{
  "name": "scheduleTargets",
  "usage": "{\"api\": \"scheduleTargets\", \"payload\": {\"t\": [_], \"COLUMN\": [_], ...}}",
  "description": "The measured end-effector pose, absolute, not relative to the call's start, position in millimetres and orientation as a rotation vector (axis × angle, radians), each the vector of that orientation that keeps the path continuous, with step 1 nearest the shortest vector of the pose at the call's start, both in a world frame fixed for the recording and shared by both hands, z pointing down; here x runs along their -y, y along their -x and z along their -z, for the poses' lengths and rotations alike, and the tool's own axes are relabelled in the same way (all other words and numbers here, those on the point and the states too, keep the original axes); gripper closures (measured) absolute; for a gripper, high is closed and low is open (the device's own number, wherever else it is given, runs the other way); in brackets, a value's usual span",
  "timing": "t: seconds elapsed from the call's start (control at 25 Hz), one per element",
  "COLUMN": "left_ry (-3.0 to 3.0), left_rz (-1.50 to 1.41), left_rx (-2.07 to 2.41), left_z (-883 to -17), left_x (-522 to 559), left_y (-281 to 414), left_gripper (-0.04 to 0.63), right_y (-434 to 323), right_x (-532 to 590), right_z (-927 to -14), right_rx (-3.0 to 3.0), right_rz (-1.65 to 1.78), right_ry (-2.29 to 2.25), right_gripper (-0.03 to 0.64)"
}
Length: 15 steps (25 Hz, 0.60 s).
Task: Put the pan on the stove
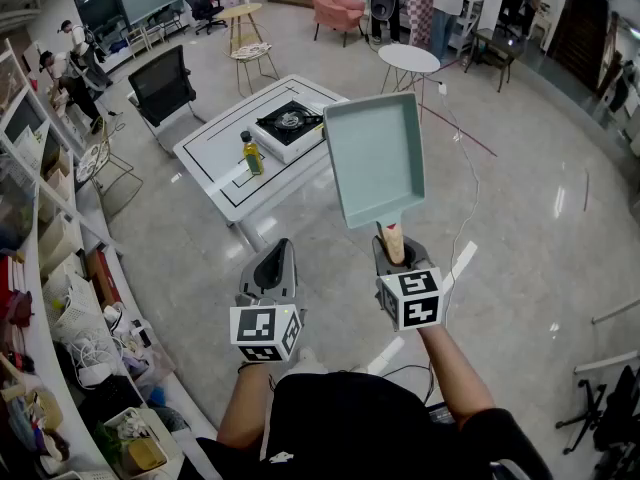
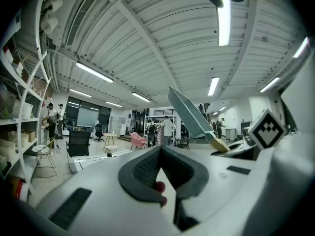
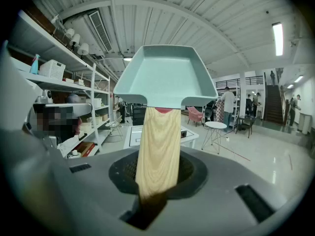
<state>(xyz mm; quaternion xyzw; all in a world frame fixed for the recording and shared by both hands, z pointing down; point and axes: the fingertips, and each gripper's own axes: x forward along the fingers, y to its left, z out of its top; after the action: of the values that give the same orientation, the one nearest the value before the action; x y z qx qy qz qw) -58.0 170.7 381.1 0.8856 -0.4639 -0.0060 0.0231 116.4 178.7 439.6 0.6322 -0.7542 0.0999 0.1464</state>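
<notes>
1. Transport is the step in hand. The pan [image 1: 375, 158] is in the air over the floor, well apart from the stove [image 1: 288, 123], and rests on nothing.
2. Right gripper [image 1: 394, 253]: the jaws are clamped on the pan's wooden handle [image 3: 157, 151]. The pan body stands out ahead of the jaws, tilted up, with its open side toward the person.
3. Left gripper [image 1: 274, 260]: the jaws are together with nothing between them. It hangs just beside the right gripper and takes no part in the carry.
4. Target: the stove sits on the white worktop [image 1: 215, 158]. A bottle [image 1: 252, 154] stands near it on the same surface.
5. Next move, as judged:
   - carry the pan forward to the worktop;
   - bring it level;
   - lower it centred on the burner, clear of the bottle;
   - part the jaws only once the pan bears on the stove.
6. Caution: the hold is on the handle alone, so the pan may swing or droop during the carry.
</notes>
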Motion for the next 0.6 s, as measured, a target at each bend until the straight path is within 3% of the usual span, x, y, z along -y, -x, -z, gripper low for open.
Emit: {"api": "scheduleTargets", "payload": {"t": [0.6], "left_ry": [-2.731], "left_rz": [0.025], "left_rx": [1.432], "left_z": [-388.6], "left_x": [-189.8], "left_y": [49.0], "left_gripper": [0.594], "right_y": [-120.7], "right_x": [-196.5], "right_z": [-446.4], "right_rx": [2.178], "right_rz": [-0.292], "right_ry": [-1.799], "right_gripper": [0.555]}}
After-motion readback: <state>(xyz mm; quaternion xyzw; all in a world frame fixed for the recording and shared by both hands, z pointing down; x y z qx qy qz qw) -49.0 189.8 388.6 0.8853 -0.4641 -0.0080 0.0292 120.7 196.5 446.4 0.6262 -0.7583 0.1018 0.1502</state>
